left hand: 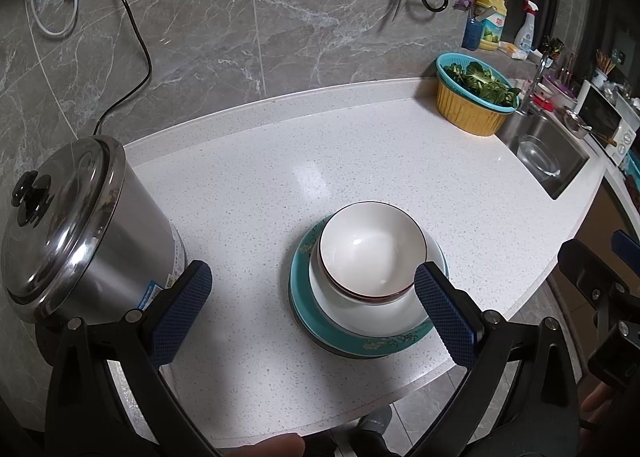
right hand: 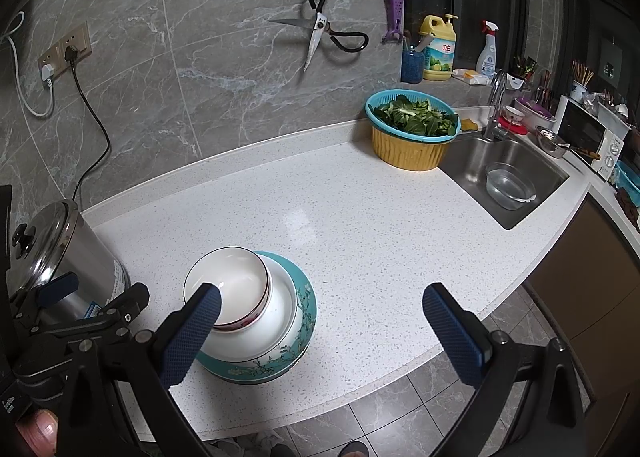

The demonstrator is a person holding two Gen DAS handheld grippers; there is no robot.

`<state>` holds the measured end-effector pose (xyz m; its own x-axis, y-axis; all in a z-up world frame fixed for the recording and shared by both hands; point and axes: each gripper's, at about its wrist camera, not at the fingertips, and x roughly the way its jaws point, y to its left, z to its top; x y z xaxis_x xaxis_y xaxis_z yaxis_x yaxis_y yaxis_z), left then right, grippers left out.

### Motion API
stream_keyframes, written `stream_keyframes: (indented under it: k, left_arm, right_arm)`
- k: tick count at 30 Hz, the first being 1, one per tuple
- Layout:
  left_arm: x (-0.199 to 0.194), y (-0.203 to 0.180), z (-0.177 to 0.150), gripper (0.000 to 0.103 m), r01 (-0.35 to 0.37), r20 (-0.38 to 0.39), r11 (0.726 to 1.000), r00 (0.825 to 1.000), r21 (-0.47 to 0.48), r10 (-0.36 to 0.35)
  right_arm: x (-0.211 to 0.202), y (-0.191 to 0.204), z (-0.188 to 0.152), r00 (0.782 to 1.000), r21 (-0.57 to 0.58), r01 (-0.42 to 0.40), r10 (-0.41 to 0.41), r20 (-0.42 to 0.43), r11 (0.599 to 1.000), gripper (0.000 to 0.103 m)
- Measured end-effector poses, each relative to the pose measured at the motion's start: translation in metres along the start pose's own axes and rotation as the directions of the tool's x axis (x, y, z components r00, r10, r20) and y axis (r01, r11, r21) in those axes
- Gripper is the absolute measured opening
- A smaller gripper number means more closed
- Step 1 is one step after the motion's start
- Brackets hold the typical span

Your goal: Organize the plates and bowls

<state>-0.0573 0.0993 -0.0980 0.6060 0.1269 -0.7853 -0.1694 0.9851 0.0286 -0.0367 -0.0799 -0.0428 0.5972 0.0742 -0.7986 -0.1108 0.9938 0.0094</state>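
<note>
Grey marble wall tiles fill the upper half of both views, and below them a white speckled countertop [left hand: 360, 161] curves across the middle of the frame, with its front edge at the lower right and floor tiles beyond it. At the right of the counter a steel sink [right hand: 516, 177] is sunk in, with a clear bowl inside. A steel pot [left hand: 80, 225] with a lid stands at the left edge of the left wrist view, close behind that gripper's left finger. A yellow basket with a teal strainer of greens [right hand: 412, 129] sits at the back of the counter, just beside the sink. Low in the centre of the left wrist view lies the stack of dishes: a teal plate [left hand: 340, 333] at the bottom, a white plate [left hand: 360, 309] on it, and a white bowl [left hand: 370, 251] with a dark rim on top, upright. The left gripper [left hand: 308, 313] is spread wide and holds nothing; its right finger lies over the stack's right side, but contact cannot be told. The right gripper [right hand: 320, 333] is likewise wide apart and empty, its left finger overlapping the bowl in the picture. Bare counter stretches behind and to the right of the stack, well apart from basket and sink.
</note>
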Motion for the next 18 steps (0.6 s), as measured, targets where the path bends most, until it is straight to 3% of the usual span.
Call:
stream_keyframes:
  k: [18]
  left_arm:
    - [0.0015,-0.0017,0.0003,0.103,-0.002,-0.008,1.000,1.000,-0.003,0.002]
  right_arm:
    - [-0.0003,0.0006,-0.0015,1.000,0.001,0.002,-0.002,-0.001,1.000,0.103]
